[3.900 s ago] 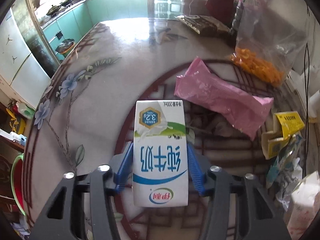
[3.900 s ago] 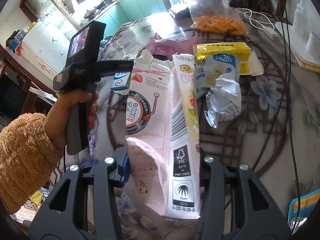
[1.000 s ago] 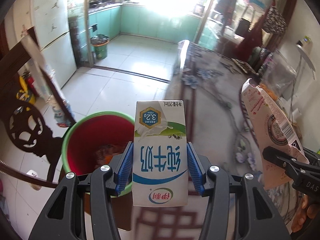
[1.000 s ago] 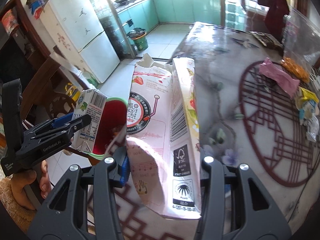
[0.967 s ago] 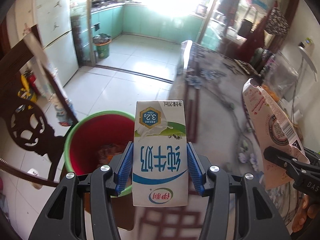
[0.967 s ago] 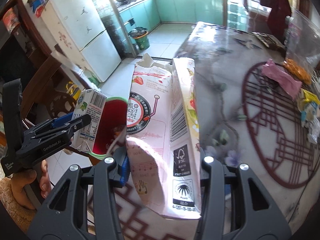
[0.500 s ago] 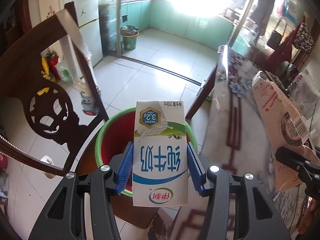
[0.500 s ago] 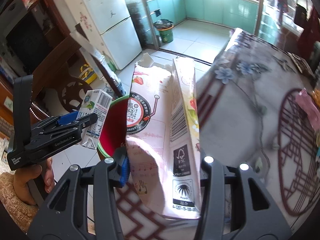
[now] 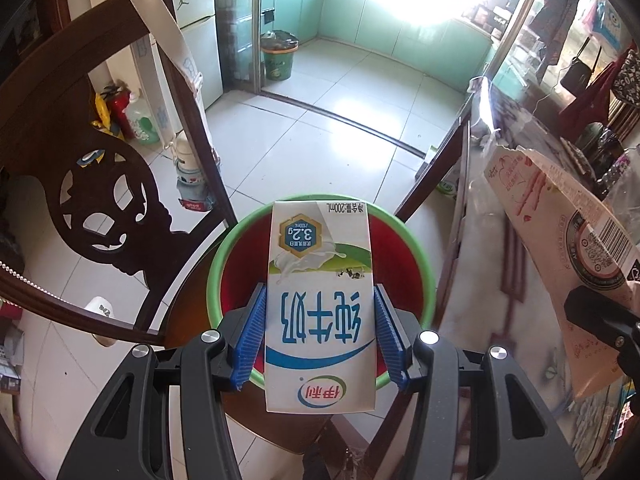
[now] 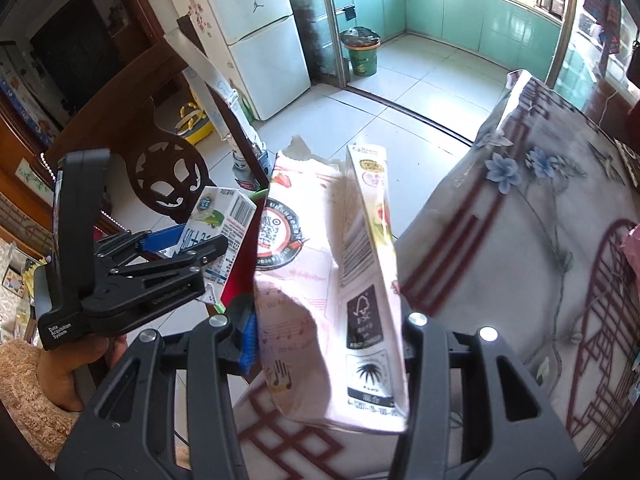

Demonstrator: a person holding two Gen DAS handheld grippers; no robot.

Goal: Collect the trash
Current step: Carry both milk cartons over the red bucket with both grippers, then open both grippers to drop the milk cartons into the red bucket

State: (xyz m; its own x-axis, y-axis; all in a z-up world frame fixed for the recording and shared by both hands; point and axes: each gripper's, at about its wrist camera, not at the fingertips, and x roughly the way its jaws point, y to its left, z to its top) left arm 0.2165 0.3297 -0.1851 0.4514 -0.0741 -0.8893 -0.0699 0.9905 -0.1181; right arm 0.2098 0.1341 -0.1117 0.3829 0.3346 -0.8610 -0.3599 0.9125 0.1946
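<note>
My left gripper (image 9: 320, 340) is shut on a small white milk carton (image 9: 320, 304) with blue lettering and holds it directly above a red bin with a green rim (image 9: 224, 256). The same carton (image 10: 224, 224) and the left gripper (image 10: 168, 256) show at the left of the right wrist view. My right gripper (image 10: 326, 344) is shut on a large flattened pink carton (image 10: 320, 280), torn open at its top, held over the table edge beside the bin. That pink carton (image 9: 568, 240) shows at the right of the left wrist view.
The bin sits on the seat of a dark carved wooden chair (image 9: 80, 184) next to the flowered table (image 10: 520, 240). A pink wrapper (image 10: 632, 248) lies at the table's right edge. White tiled floor, a green bucket (image 9: 278, 56) and a white fridge (image 10: 256, 32) lie beyond.
Both grippers swung away from the table toward the chair. The bin has come closer and now lies straight under the milk carton. Both cartons stay gripped.
</note>
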